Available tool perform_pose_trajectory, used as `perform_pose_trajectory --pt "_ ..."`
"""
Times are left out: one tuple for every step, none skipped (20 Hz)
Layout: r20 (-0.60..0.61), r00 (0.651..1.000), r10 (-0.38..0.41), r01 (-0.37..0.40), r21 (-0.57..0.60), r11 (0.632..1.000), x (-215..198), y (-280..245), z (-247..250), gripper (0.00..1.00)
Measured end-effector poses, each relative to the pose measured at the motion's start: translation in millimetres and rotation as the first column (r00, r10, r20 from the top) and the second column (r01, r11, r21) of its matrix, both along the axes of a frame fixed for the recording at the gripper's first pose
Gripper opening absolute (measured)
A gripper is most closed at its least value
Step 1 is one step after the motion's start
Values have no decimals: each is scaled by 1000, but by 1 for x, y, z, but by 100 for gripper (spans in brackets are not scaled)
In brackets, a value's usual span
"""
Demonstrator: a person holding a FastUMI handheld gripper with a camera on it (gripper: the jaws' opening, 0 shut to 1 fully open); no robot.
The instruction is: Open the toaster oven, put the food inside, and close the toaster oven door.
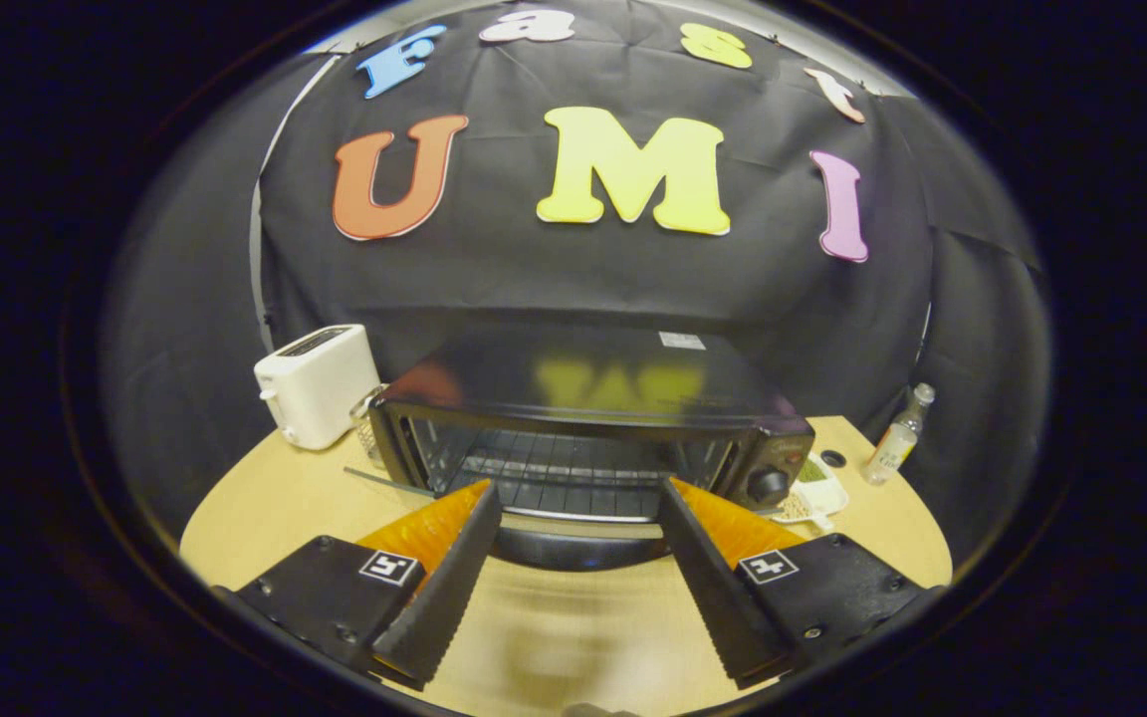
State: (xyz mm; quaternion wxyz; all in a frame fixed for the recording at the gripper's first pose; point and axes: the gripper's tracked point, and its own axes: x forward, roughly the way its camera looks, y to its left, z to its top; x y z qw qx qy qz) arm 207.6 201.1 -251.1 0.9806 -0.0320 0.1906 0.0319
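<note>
The black toaster oven (583, 393) stands on the round wooden table (265, 508), just ahead of my fingers. Its door (573, 546) seems folded down toward me, and the wire rack (554, 473) inside is in plain sight. A control knob (768, 485) sits at the oven's right front. A small white dish of food (814, 498) rests on the table right of the oven, beyond my right finger. My gripper (578, 493) is open, its fingers spread to either side of the oven mouth with nothing between them.
A white pop-up toaster (315, 383) stands left of the oven with a glass jar (366, 418) beside it. A small clear bottle (897, 443) and a black cap (832, 458) sit at the table's right. Black cloth walls close in behind.
</note>
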Motion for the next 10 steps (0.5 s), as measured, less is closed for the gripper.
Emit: perform_pose_trajectory --pt "-10 1000 4 -4 -10 1000 -9 0 -6 100" --pt "-19 1000 6 -6 -14 1000 -16 -1 -14 100" --pt "-30 1000 7 -8 -16 1000 -24 -1 -20 100" --pt "-40 999 9 -10 -18 1000 -31 0 -27 100" --pt "-48 999 9 -10 -21 1000 -35 -2 -32 100" --pt "-53 999 11 -13 -26 1000 -36 -1 -38 100" --pt "-52 999 9 -11 -22 1000 -38 -1 -41 100" --pt "-52 999 11 -12 -19 1000 -44 0 -44 100" --pt "-51 999 16 -17 -26 1000 -46 -1 -46 100" --pt "-50 999 19 -21 -32 999 -47 0 -47 100"
